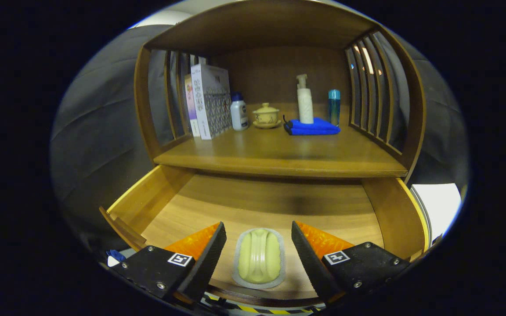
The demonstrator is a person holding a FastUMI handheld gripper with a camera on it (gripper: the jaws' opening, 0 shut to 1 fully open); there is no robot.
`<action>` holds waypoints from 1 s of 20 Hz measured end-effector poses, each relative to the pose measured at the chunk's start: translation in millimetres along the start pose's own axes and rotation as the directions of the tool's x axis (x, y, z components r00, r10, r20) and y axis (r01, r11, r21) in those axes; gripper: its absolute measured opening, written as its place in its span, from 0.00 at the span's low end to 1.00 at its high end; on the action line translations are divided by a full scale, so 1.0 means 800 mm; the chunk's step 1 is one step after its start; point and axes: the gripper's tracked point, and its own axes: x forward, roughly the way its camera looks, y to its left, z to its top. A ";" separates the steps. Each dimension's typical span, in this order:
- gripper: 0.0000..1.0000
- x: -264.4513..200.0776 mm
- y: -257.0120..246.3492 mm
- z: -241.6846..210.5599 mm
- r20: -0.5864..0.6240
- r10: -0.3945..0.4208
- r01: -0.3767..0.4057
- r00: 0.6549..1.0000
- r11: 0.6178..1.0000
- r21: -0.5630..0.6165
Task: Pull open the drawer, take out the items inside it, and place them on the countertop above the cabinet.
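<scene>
Wooden drawer (156, 199) pulled open; tongs (258, 245) spread around a pale sponge (259, 256) near its front edge. Likely light, soft; pinch its long sides.

Gripper (258, 254) fingers spread wide either side of pale green brush (259, 256) in open drawer (253, 206)

Open drawer (393, 210) floor: pale green pad (259, 258) between spread gripper (258, 252) fingers, untouched. Countertop (279, 153): books (209, 103), white bottle (239, 113), lidded cup (266, 115), blue cloth (312, 127), blue tube (334, 106).

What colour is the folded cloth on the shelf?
Bright blue; the folded cloth shows in the gripper view.
</scene>
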 end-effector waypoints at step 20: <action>0.35 0.036 -0.004 -0.045 -0.247 0.016 0.006 0.969 0.996 0.089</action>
